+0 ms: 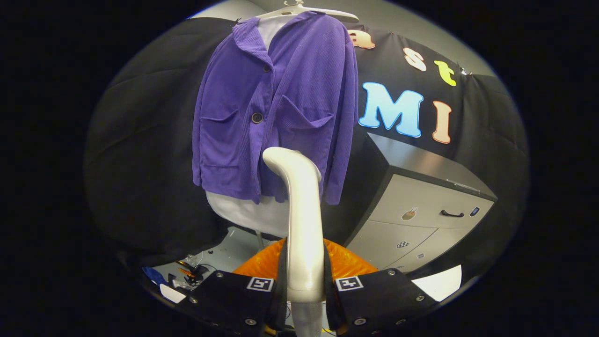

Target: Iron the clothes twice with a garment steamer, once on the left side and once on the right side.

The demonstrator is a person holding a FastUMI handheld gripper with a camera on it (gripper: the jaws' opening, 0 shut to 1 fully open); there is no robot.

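Gripper [305, 292] fingers pinch steamer [302, 220] handle, head near purple jacket's [276, 107] lower hem; both passes look undone.

Glossy smooth white plastic steamer [303, 220], ribbed purple cloth jacket [281, 107], matt grey cabinet [421, 210] with brushed-metal-looking top.

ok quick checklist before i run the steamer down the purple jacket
1. Grip: gripper shut on the white steamer handle, both fingers pressing: ok.
2. Steamer head aimed at the purple jacket: ok.
3. Head touching the fabric: cannot tell, one view gives no depth.
4. Jacket hanging straight on the white hanger: ok.
5. Head at the top for a downward pass: not ok, it sits near the hem.
6. Steam coming out: cannot tell.
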